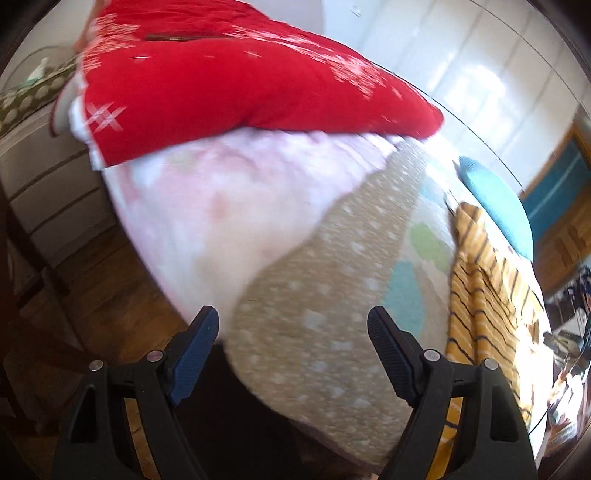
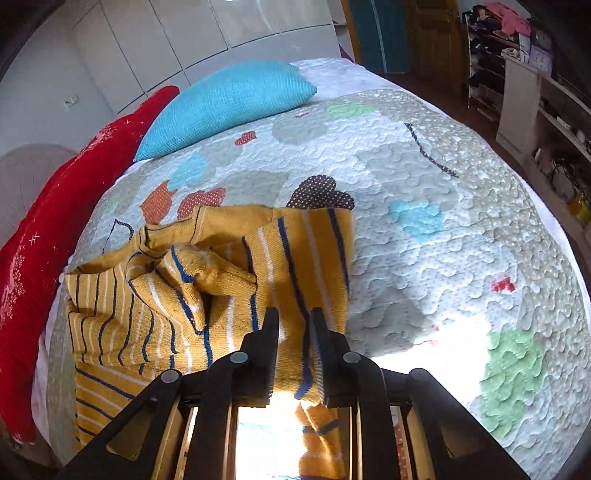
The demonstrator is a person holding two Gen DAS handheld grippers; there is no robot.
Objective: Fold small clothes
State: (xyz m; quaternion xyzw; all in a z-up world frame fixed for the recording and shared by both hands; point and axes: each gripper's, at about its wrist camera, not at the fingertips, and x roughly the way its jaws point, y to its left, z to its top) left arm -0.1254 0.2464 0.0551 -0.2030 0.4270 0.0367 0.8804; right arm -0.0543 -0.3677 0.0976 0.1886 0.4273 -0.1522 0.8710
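Quilted bedspread, turquoise pillow beyond.

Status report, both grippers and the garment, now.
Left gripper open, empty, over the quilt. Right gripper narrow, striped yellow top between its fingers, grip unclear. Top rumpled, unfolded. Teal pillow and red cushion clear of it.

Striped sweater: matt ribbed knit. Quilt: stitched, puckered cotton. Teal pillow: coarse knit. Wardrobe doors: glossy white.
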